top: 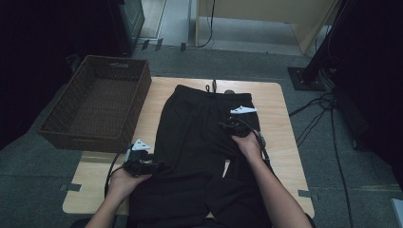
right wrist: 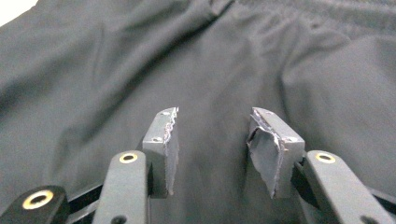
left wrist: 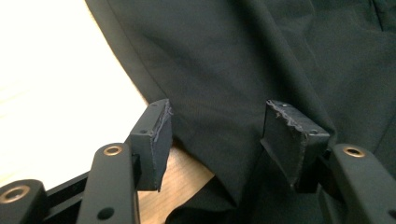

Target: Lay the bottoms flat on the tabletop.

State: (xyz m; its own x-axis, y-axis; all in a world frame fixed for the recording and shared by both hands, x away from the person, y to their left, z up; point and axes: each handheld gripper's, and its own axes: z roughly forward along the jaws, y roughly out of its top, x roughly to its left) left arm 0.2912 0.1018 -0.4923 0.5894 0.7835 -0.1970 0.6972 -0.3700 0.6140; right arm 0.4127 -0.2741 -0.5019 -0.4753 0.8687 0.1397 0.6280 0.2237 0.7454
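Sitting at about nine o'clock in the high view, a brown wicker basket (top: 95,102) rests with its near corner over the left edge of the wooden table (top: 280,142), its inside dark. Just right of it, at roughly seven o'clock from the table's middle, the left gripper (top: 159,166) lies in the person's left hand (top: 126,179) at the left hem of the black trousers (top: 195,142). In the left gripper view its two black jaws stand apart, the pads (left wrist: 156,140) clear of the cloth; a folded edge of the trousers (left wrist: 224,84) runs down between them without being pinched, and pale table wood (left wrist: 56,93) shows from nine to seven o'clock.

The trousers lie flat along the table's middle, waistband and drawstring (top: 211,87) toward twelve o'clock, legs running to six o'clock and off the near edge by the person's body.

Further right, at about two o'clock from the garment's centre, the right gripper (top: 224,125) hovers over the upper right part of the trousers, held in the right hand (top: 247,142), its grey three-cornered plate (top: 243,110) on top. In the right gripper view its jaws are parted with nothing clamped; wrinkled dark fabric (right wrist: 210,70) lies beneath and ahead of the worn pads (right wrist: 266,149), and the gathered waistband (right wrist: 327,14) crosses at one o'clock.
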